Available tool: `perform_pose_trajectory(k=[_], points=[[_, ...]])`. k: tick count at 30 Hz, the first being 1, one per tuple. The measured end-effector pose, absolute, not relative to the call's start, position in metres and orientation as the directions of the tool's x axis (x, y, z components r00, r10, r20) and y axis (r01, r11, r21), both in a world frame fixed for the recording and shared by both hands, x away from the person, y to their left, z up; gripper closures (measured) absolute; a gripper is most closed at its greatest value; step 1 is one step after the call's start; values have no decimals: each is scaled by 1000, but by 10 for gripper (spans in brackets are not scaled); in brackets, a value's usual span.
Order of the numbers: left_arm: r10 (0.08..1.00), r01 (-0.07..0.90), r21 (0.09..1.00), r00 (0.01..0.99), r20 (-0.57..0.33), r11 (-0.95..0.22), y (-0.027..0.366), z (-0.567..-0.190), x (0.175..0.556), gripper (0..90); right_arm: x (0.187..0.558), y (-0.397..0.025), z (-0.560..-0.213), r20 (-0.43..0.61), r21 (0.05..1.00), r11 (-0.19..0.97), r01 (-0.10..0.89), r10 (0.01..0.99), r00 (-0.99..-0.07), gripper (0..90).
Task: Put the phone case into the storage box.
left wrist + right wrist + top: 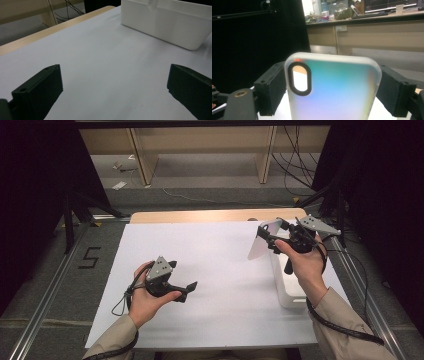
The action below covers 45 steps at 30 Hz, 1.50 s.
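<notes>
My right gripper [264, 234] is shut on a translucent phone case [261, 240], held in the air above the table's right side, just left of a white bin [287, 287]. In the right gripper view the phone case [334, 90] stands upright between the two black jaws, its oval camera cut-out at upper left, its surface tinted blue and pink. My left gripper [189, 290] rests low over the white table cover at front left, jaws wide apart with nothing between them. In the left gripper view the gripper [113, 86] faces the white bin [165, 25].
A white sheet [210, 275] covers the wooden table [215, 215]. The white bin stands at the right edge under the right hand. Beyond the table are wooden shelf legs, cables on the floor and dark frame posts at both sides.
</notes>
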<state>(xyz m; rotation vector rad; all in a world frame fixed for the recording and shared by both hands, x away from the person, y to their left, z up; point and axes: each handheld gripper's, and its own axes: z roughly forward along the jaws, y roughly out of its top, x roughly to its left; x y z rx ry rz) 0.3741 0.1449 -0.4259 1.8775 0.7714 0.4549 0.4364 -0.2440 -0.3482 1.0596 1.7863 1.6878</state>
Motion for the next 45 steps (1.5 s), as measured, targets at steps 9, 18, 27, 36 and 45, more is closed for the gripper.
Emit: perform_pose_trajectory(k=[9,18,27,36,45], points=[[690,307,910,723,-31,-281,145,-426,374,0,437,-249,-346,172,976,-57,210,793,-584,185],[691,305,910,722,-29,-280,145,-426,374,0,439,-255,-344,165,977,-57,204,808,-566,186],[691,305,911,722,-31,-278,145,-426,374,0,441,-262,-342,164,978,-63,199,825,-541,185],[693,306,910,721,-28,-281,145,-426,374,0,443,-271,-341,164,978,-70,197,840,-517,185],[694,305,911,719,-29,-278,145,-426,374,0,445,-277,-340,161,978,-70,197,852,-497,185]])
